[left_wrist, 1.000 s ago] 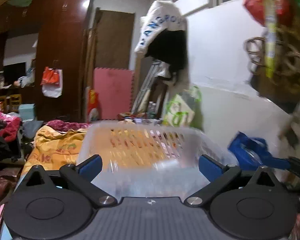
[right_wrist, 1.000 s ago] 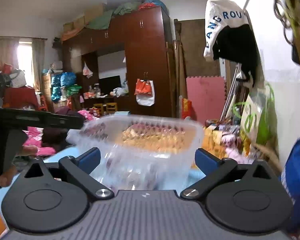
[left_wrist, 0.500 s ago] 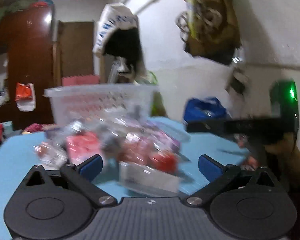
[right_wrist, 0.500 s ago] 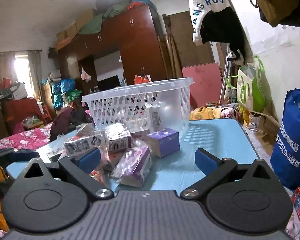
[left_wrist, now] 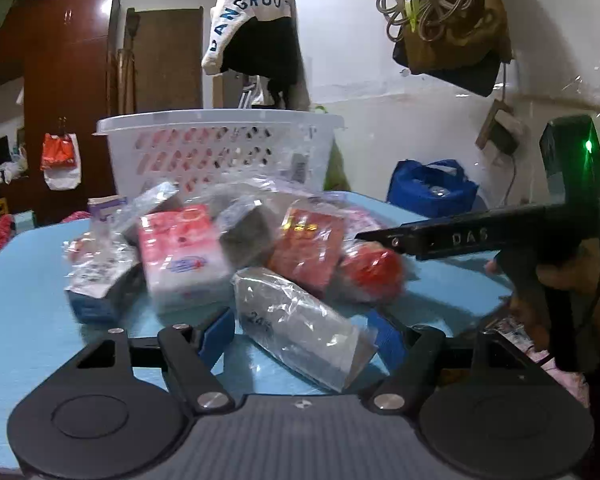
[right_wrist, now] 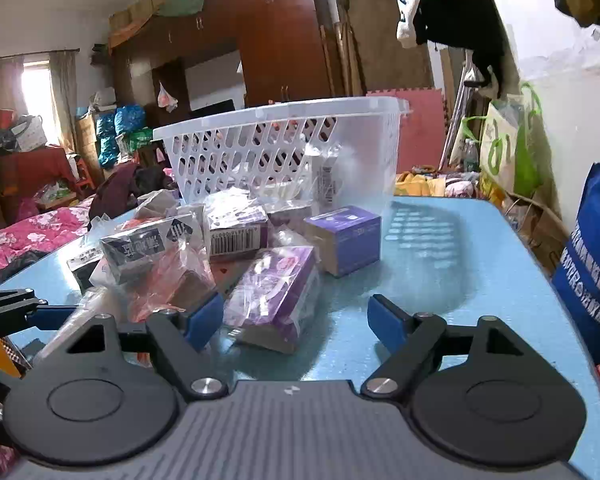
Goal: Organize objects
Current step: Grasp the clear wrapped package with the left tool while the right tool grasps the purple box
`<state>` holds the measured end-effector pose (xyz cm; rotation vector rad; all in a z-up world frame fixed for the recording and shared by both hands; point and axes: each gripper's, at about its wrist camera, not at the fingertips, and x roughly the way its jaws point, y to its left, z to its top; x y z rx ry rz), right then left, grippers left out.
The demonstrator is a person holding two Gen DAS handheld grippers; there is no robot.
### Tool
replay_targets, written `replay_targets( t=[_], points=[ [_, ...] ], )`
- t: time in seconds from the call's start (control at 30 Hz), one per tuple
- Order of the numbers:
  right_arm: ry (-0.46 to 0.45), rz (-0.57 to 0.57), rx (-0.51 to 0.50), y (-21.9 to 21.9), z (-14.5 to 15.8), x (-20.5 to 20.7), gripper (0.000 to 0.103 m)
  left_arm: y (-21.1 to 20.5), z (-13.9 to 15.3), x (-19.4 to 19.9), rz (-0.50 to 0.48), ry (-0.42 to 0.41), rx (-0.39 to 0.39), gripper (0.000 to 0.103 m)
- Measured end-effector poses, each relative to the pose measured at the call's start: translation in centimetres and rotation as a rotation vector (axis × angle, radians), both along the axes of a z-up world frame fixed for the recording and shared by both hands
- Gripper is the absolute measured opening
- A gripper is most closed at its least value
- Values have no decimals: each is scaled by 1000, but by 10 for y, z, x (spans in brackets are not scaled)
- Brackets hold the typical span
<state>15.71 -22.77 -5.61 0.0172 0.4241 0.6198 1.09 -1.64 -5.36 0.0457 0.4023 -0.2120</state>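
Clear wrapping (left_wrist: 300,320) blurs the packet's label; pile (left_wrist: 220,248) hides basket (left_wrist: 220,152) base.

A heap of wrapped packets (left_wrist: 236,256) is piled on the table (right_wrist: 460,264). Behind it the basket (right_wrist: 284,148) is set. A box (right_wrist: 344,240) is placed right of the heap.

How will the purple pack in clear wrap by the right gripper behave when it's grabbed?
The purple pack looks boxy, so probably stiff enough to hold. Its glossy loose wrap may slip or crinkle under the closing right gripper. Lying flat on the table, it shouldn't roll.
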Motion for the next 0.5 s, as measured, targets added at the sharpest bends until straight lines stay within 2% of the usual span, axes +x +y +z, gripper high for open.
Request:
replay_targets(
  t=[0.1, 0.17, 0.23, 0.33, 0.4, 0.43, 0.5],
  points=[
    [-3, -6, -17, 4, 1, 0, 79, 3, -2, -2, 13, -13, 11, 78],
    [-2, 0, -25, 6, 2, 1, 78, 3, -3, -2, 10, -23, 15, 82],
    [19, 26, -6, 6, 1, 3, 75, -4, -4, 3, 6, -36, 33, 87],
    [62, 55, 31, 2, -2, 7, 70, -4, -5, 5, 6, -42, 21, 87],
    [89, 80, 60, -1, -4, 9, 60, -4, -5, 5, 13, -49, 18, 83],
    [90, 86, 65, -3, -5, 8, 58, -5, -5, 4, 14, -55, 22, 74],
    [85, 92, 77, -5, -4, 5, 55, -3, -5, 3, 18, -67, 8, 72]
  ],
)
